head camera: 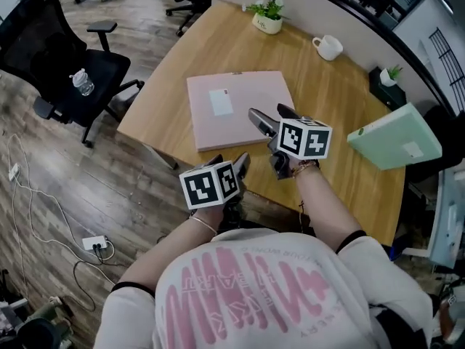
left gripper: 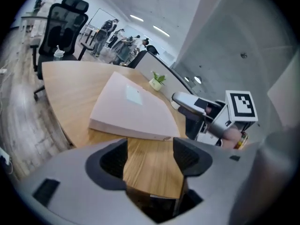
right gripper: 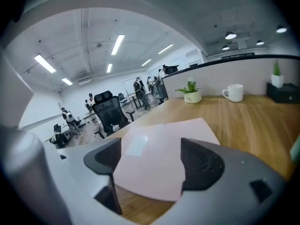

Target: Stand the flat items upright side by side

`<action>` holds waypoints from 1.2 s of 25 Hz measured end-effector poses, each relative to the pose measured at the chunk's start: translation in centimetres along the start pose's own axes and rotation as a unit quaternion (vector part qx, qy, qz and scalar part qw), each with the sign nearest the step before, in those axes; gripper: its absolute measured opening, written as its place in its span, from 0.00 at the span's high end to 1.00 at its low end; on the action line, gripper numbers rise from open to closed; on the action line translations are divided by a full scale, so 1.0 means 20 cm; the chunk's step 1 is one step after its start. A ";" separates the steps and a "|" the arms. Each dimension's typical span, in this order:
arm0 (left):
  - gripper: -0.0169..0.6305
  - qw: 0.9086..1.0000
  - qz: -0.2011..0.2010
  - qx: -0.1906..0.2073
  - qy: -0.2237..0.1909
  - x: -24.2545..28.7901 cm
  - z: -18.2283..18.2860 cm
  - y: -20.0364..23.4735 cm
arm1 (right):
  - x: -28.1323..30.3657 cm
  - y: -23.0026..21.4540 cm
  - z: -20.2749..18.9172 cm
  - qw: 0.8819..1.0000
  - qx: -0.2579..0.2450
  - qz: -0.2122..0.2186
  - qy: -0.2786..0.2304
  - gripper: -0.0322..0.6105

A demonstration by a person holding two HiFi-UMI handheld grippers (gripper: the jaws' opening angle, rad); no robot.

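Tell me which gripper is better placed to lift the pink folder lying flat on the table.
Right, probably. The right gripper hangs open over the pink folder's near edge, the folder showing between its jaws. The left gripper, also open, sits short of it, only table wood between its jaws.

head view looks steeply down; 2 gripper views skim low; all share pink folder [head camera: 243,111]

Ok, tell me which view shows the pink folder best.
The head view: nearly the whole pink folder lies flat on the table, white label included. The left gripper view shows its near edge and top from low down; the right gripper view shows its top, partly cut off by the jaws.
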State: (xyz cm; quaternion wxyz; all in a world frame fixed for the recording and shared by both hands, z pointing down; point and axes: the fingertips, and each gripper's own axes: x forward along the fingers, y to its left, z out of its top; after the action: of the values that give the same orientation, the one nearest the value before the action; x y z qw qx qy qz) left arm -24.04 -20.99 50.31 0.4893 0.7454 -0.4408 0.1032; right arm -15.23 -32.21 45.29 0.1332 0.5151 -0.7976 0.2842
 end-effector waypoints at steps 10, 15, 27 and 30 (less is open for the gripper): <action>0.45 0.991 0.024 -0.130 0.022 0.18 0.07 0.00 | 0.51 -0.01 0.17 0.941 -0.262 0.157 0.144 0.33; 0.44 0.984 0.049 -0.172 0.014 0.20 0.06 0.03 | 0.68 -0.01 0.16 0.879 -0.383 0.203 0.199 0.35; 0.40 0.966 0.070 -0.248 -0.034 0.32 0.12 0.02 | 0.86 -0.01 0.07 0.805 -0.416 0.284 0.312 0.35; 0.35 0.966 0.068 -0.249 -0.022 0.35 0.10 0.01 | 0.88 -0.03 0.04 0.806 -0.402 0.285 0.326 0.36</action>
State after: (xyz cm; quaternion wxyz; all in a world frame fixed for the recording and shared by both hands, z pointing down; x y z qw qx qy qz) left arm -20.61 -26.63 53.57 0.6416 0.5707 -0.5124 0.0071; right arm -22.19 -45.99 53.72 0.4941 0.0416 -0.8609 0.1144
